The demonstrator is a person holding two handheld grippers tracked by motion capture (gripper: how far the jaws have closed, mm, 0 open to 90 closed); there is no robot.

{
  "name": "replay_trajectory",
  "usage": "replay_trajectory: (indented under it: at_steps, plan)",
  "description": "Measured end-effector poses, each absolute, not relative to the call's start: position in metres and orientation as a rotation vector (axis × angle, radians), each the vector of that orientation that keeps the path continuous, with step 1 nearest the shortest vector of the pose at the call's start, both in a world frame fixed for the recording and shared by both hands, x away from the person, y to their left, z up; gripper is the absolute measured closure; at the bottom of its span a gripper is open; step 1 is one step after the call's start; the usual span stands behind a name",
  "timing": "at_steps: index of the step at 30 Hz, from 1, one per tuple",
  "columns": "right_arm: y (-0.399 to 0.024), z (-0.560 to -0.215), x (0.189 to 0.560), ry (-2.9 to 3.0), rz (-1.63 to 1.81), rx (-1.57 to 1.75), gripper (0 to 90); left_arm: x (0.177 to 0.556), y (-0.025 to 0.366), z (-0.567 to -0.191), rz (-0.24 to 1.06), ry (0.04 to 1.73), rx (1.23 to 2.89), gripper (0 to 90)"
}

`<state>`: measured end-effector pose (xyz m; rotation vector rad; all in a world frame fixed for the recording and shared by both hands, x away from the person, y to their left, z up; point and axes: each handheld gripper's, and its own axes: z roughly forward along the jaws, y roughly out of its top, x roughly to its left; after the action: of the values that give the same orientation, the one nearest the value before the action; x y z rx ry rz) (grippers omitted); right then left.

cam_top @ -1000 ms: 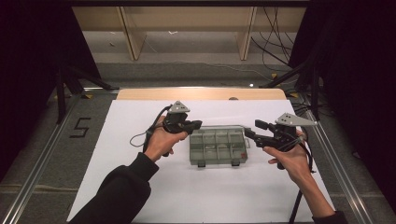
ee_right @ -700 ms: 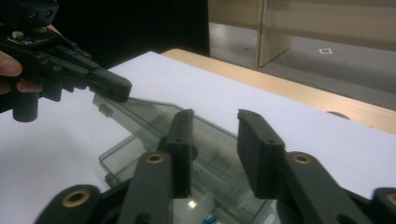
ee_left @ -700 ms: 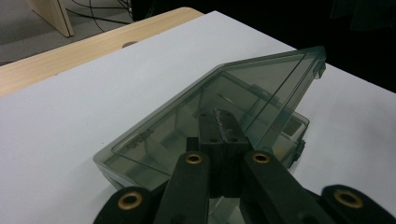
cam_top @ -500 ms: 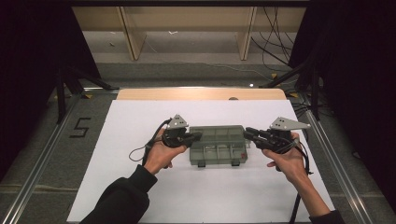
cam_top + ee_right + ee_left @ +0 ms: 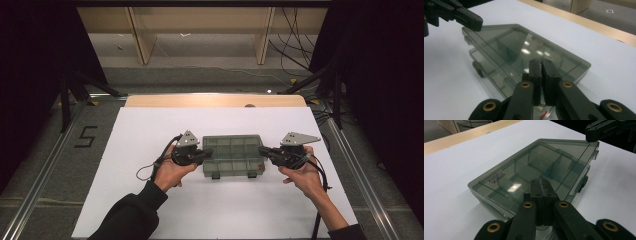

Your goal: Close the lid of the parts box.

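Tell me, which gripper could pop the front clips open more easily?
Probably either: the left gripper and right gripper, both shut, sit at opposite ends of the clear box, similarly far from the latches.

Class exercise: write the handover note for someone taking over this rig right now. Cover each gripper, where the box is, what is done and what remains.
Left gripper: shut, tips over the left end of the lid, nothing between the fingers.
Right gripper: jaws have just been closing, now shut and empty, tips over the right end of the lid.
Compartment box: smoky clear plastic, flat on the white table sheet, mid-table; lid looks down, front latches toward the person. Compartments look empty.
Done: both grippers brought to the box ends.
Left: probably opening the box; whether the tips touch the lid is unclear.
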<state>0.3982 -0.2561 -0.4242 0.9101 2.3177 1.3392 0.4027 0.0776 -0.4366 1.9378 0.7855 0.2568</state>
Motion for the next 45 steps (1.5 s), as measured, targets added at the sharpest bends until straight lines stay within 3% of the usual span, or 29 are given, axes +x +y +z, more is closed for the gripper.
replay_trajectory:
  at_steps: [45]
  plan:
    - [-0.249,-0.452,0.401,2.452,1.195,0.891,85.9,0.392,0.078,-0.463,0.257,0.785,2.010,89.6]
